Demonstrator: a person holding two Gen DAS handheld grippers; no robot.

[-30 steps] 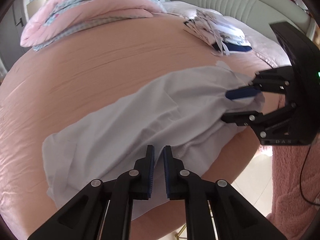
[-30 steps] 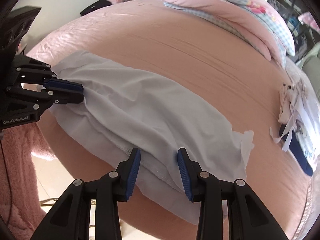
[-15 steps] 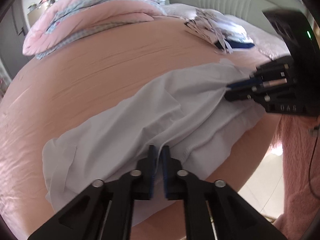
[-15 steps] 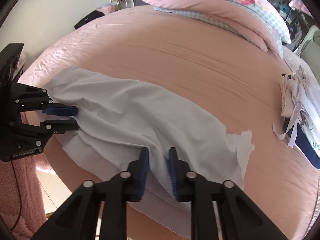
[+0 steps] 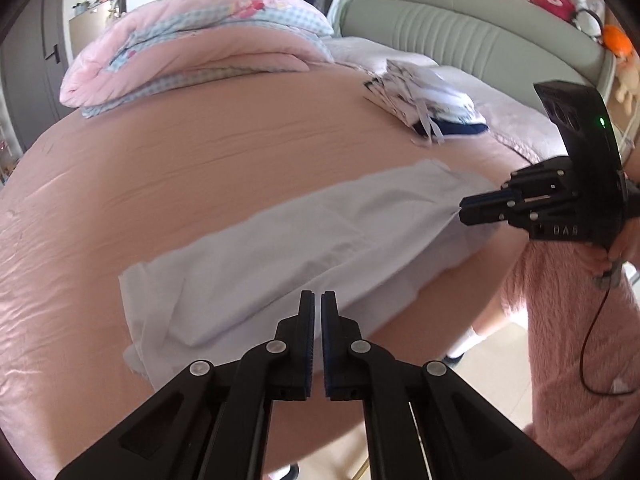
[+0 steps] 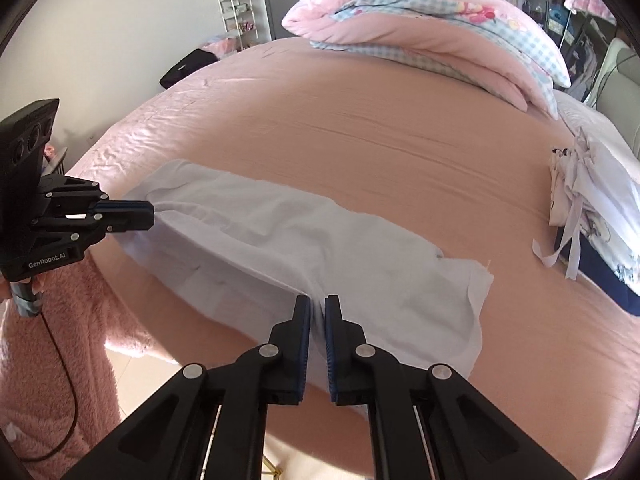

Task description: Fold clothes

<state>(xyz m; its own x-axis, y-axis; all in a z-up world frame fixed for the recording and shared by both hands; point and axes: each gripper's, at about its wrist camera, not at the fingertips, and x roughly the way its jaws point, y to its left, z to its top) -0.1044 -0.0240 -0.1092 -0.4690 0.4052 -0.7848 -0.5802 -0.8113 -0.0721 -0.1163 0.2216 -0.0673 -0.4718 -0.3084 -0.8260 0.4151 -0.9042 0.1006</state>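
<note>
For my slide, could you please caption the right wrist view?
Both claws, right and left, pinch a white garment on a pink bed.

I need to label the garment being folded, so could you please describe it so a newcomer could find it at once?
Start from the big pink bed. Along its near edge lies a long, plain pale-grey garment, pinched at each end by a black gripper. Unlike the printed clothes pile and checked quilt farther back, it has no pattern.

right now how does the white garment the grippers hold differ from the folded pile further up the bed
The white garment is plain, stretched long across the near edge of the bed and pinched by the left gripper and right gripper. The folded pile is printed with navy parts and loose ties, compact and untouched. Both lie on the pink sheet.
</note>
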